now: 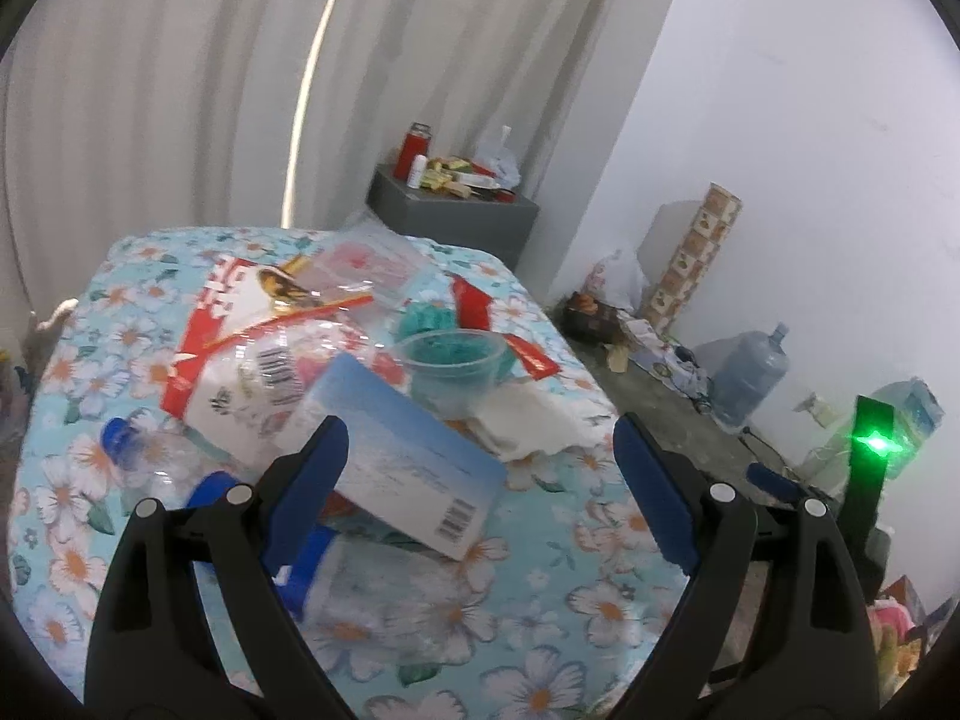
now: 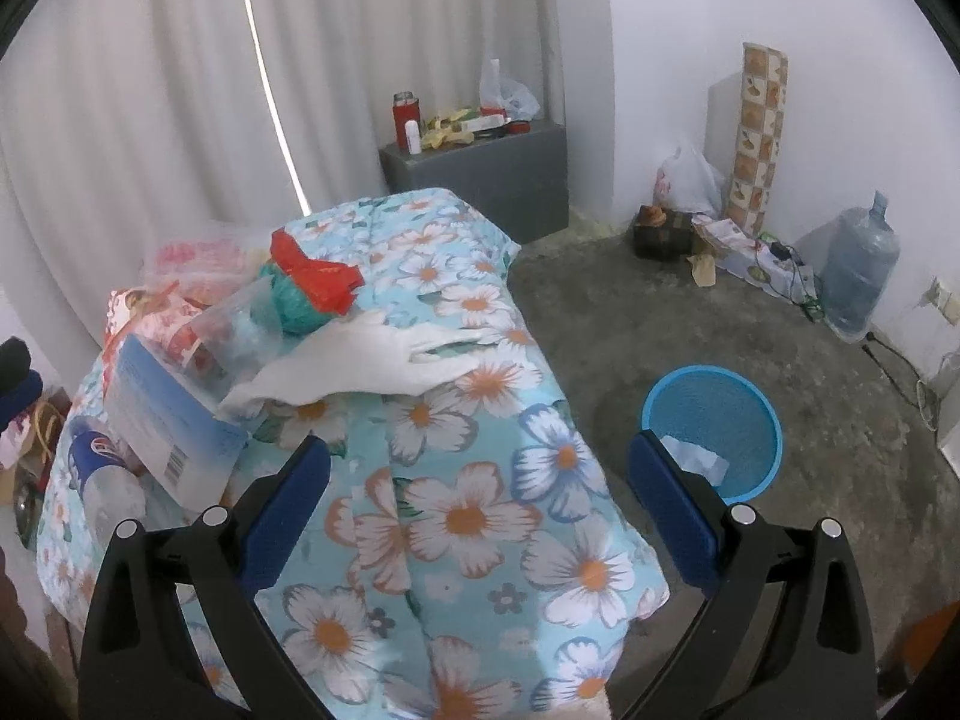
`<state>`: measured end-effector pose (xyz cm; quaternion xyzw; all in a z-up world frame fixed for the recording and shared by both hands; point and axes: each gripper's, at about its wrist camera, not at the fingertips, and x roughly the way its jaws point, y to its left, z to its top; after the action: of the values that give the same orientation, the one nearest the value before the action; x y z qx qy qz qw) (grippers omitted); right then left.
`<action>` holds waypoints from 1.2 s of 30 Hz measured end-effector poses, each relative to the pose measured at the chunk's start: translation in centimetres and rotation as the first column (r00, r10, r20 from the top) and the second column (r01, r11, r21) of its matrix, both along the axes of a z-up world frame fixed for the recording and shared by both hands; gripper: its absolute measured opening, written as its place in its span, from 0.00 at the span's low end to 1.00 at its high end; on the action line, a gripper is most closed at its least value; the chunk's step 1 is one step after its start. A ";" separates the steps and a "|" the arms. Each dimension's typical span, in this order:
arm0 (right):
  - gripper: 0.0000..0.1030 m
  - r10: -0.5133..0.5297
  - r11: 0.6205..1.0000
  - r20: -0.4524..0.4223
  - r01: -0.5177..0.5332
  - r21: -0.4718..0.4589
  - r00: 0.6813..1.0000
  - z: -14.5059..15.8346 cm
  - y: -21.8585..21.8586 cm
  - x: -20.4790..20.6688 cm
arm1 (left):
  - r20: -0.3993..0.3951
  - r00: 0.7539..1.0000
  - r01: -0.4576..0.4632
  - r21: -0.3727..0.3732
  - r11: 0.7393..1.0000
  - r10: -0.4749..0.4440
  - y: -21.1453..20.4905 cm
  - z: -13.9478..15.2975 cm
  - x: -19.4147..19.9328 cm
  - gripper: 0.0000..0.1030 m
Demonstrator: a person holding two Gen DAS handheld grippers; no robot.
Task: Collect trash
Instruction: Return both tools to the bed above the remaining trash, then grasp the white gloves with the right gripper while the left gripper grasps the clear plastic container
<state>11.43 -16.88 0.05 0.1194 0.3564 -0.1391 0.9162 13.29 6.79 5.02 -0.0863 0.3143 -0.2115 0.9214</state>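
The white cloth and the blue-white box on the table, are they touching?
Touching. In the right wrist view the white cloth's lower left corner lies against the blue-white box's upper edge.

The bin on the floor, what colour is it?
Bright blue bin, with white paper inside; clearest in the right wrist view.

A home room: curtains [image 2: 150, 90], floral-clothed table [image 2: 468, 480], water jug [image 2: 861, 264].

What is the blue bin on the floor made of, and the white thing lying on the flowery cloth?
Blue bin: probably plastic, with a smooth rim and mesh-looking walls. White thing: looks like soft tissue or cloth, matte, crumpled and draping limply.
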 end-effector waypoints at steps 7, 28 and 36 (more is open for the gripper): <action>0.94 0.003 0.990 0.056 -0.011 0.137 0.998 0.1 -2.6 -0.4 | 0.026 0.999 -0.022 0.034 0.999 0.021 1.6 -1.0 -1.3 0.83; 0.54 0.097 0.754 -0.007 -0.069 0.653 0.995 -6.4 -4.5 7.3 | 0.098 0.992 0.069 0.076 0.995 -0.076 0.3 -2.6 -1.4 0.83; 0.35 -0.008 0.583 -0.065 0.058 0.810 0.998 -11.6 -7.9 12.0 | 0.092 0.992 0.081 0.054 0.995 -0.085 0.6 -2.7 -0.2 0.81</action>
<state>23.45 -24.76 -11.55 0.5270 0.4031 0.0187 0.7480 13.06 7.37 2.31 -0.0398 0.2791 -0.2454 0.9275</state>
